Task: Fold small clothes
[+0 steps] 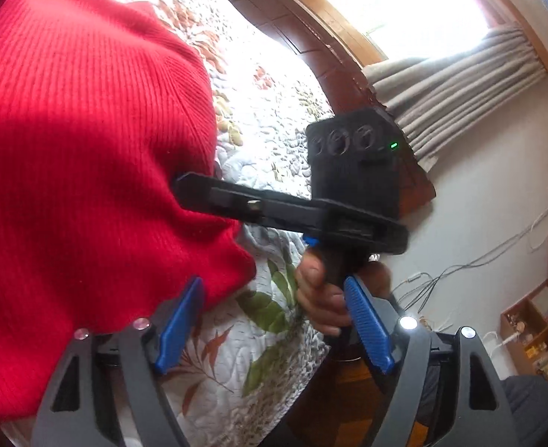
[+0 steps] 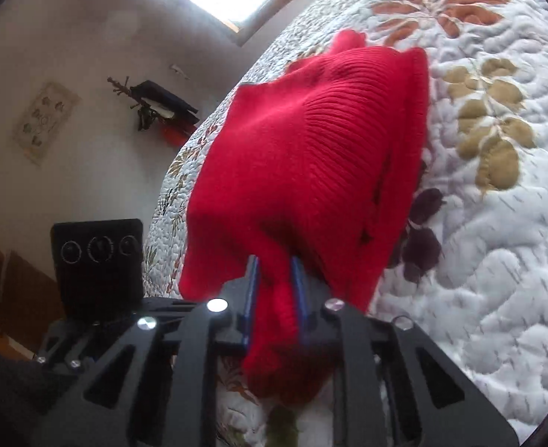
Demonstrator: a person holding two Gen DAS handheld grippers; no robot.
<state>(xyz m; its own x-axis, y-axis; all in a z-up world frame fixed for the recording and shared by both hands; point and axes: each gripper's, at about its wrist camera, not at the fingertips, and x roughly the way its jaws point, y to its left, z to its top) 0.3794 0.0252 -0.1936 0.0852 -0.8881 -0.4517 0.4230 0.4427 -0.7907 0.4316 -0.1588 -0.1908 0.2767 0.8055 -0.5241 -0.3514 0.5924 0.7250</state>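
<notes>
The red knit sweater (image 2: 311, 171) is a bright, ribbed garment, its fine vertical ribs running the length of the cloth, with a thicker rolled edge along one side. It is bunched and partly lifted over the quilted bedspread (image 2: 497, 242), with loose folds hanging down. The right gripper (image 2: 276, 298) pinches a gathered fold of it between its blue pads (image 2: 251, 290), the knit squeezed into a narrow ridge between them. In the left wrist view the sweater fills the left side, and its hem drapes just above the left gripper (image 1: 274, 331), whose blue pads (image 1: 367, 329) stand spread wide with nothing between them. Past them, a hand (image 1: 322, 294) grips the handle of the right tool. The bedspread is white with leaf prints in rust, olive and dark purple.
</notes>
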